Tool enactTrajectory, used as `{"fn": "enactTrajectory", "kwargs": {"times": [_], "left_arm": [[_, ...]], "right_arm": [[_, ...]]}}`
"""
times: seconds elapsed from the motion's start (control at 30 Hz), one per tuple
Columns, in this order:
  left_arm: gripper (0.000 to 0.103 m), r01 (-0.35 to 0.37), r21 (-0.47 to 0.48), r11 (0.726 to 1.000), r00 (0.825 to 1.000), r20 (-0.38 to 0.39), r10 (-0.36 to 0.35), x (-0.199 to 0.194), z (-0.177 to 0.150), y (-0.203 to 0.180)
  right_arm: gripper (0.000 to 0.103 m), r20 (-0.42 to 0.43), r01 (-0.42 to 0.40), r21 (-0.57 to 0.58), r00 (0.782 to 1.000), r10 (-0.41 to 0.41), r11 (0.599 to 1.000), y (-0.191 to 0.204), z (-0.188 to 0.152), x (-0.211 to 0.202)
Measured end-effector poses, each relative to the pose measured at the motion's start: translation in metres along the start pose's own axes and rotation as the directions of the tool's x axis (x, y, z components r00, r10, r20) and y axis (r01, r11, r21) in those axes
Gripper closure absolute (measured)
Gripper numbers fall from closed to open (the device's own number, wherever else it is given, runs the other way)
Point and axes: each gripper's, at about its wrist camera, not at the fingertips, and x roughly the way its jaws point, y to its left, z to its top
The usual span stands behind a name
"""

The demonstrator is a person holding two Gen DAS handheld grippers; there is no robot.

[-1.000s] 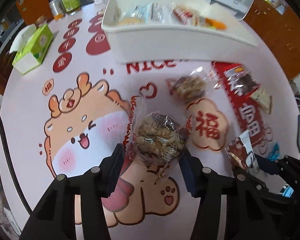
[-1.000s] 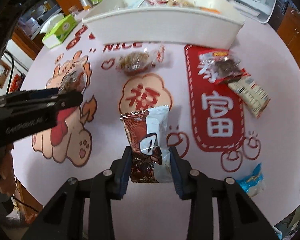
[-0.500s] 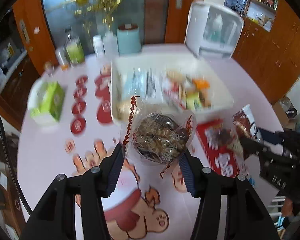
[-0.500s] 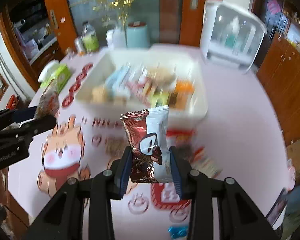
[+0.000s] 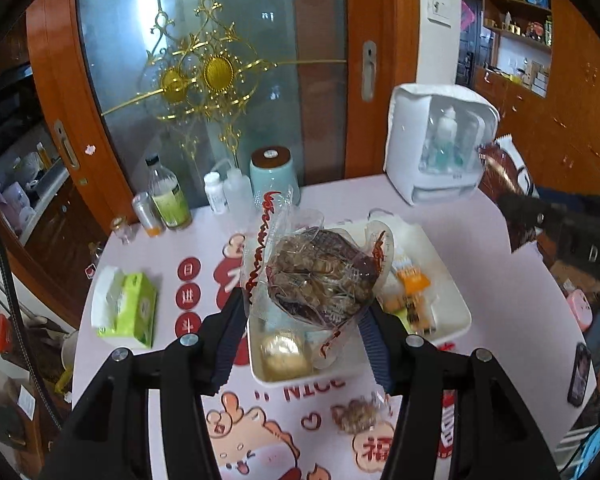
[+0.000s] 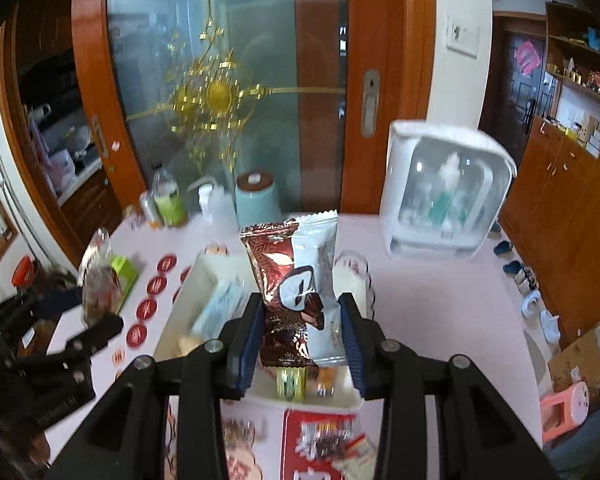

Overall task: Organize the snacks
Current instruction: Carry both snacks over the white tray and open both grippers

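Both hands are mid-carry over the white bin (image 5: 456, 322), one snack each. The left gripper (image 5: 306, 314) is clamped on a clear bag of brown nut brittle (image 5: 320, 276), pads pressing its sides, bag upright w/ the red crimped edge up. The right gripper (image 6: 304, 328) is clamped on a brown-and-white wrapped bar (image 6: 300, 284), held by its lower half, top standing free.

The bin sits mid-table on the pink printed tablecloth (image 5: 216, 236), already part full: orange packs (image 5: 410, 280) at its right end, a pale round cake (image 5: 284, 354) near-left. More snacks lie loose on the near side of the bin, incl. a second brittle bag (image 5: 358, 414) and, in the right wrist view, a red packet (image 6: 332, 446), blurred, so prob. a mixed pile.

To do this well: bring each snack down low inside the bin walls before letting go, don't drop from height. Brittle's fragile, so set it into the free space at the left end; put the bar further right. Keep the 2 grippers apart, release one at a time, then lift straight out so fingers don't drag wrappers over the rim.
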Motion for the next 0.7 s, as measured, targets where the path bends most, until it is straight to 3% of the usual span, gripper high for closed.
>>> {"fn": "enactTrajectory", "kwargs": {"times": [0.2, 0.53, 0.63, 0.7], "left_arm": [[0.049, -0.020, -0.025, 0.999, 1.000, 0.000, 0.020, 0.019, 0.018, -0.006], [0.048, -0.076, -0.022, 0.997, 0.994, -0.076, 0.075, 0.075, 0.021, -0.018], [0.044, -0.092, -0.024, 0.996, 0.991, -0.098, 0.089, 0.089, 0.019, -0.019], [0.036, -0.106, -0.021, 0.994, 0.988, -0.111, 0.103, 0.098, 0.019, -0.019]], "right_arm": [[0.065, -0.013, -0.003, 0.008, 1.000, 0.004, 1.000, -0.010, 0.019, 0.023], [0.064, -0.119, 0.001, 0.015, 0.993, 0.000, 1.000, -0.022, 0.007, 0.082], [0.062, -0.159, -0.015, 0.008, 0.987, 0.016, 1.000, -0.024, 0.002, 0.101], [0.062, -0.178, -0.030, 0.011, 0.984, 0.031, 0.999, -0.023, -0.001, 0.109]]}}
